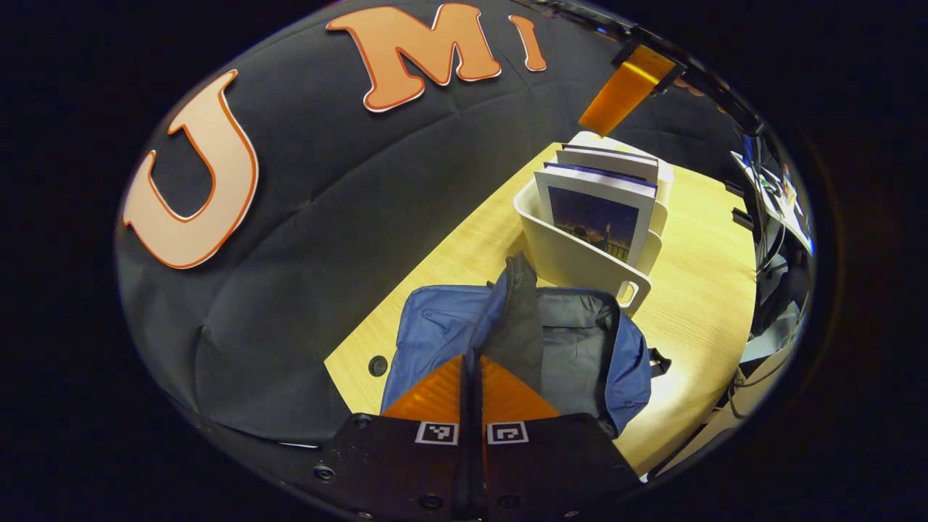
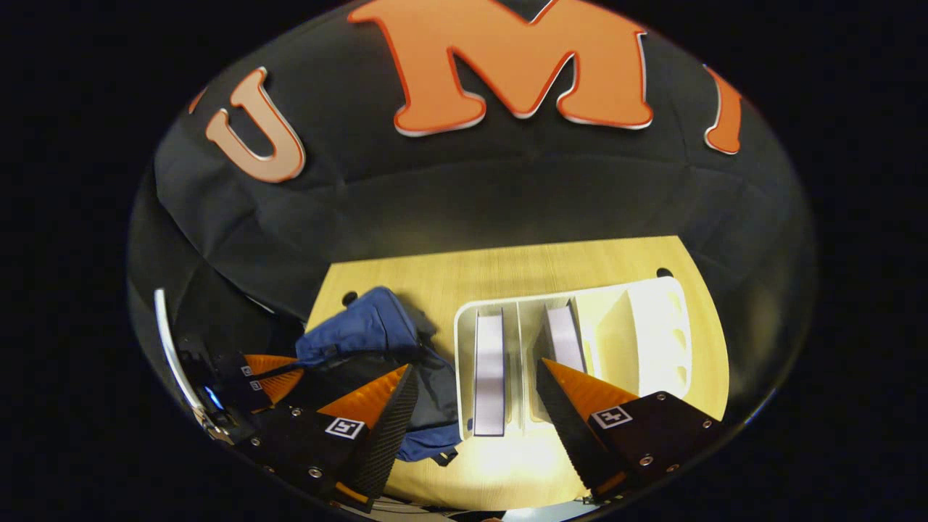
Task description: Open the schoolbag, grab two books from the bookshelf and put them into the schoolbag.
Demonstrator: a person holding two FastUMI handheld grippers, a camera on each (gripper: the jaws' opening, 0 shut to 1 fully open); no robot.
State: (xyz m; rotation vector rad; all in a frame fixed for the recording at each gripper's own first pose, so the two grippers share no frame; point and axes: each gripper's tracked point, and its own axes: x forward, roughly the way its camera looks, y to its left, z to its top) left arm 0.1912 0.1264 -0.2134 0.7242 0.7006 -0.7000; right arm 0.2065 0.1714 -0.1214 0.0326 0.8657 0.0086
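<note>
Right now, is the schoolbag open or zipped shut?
Open: the schoolbag gapes, grey lining showing, its flap held up by the shut left gripper.

No readable text, brand or number is showing. Square black-and-white coded markers are sitting on the left gripper (image 1: 471, 362) and right gripper (image 2: 475, 377), carrying no letters. The front book (image 1: 596, 217) cover print, inside the bookshelf (image 1: 580, 261), is staying illegible.

Schoolbag (image 2: 362, 330) left of bookshelf (image 2: 652, 319); two books (image 2: 489, 362) inside.
</note>
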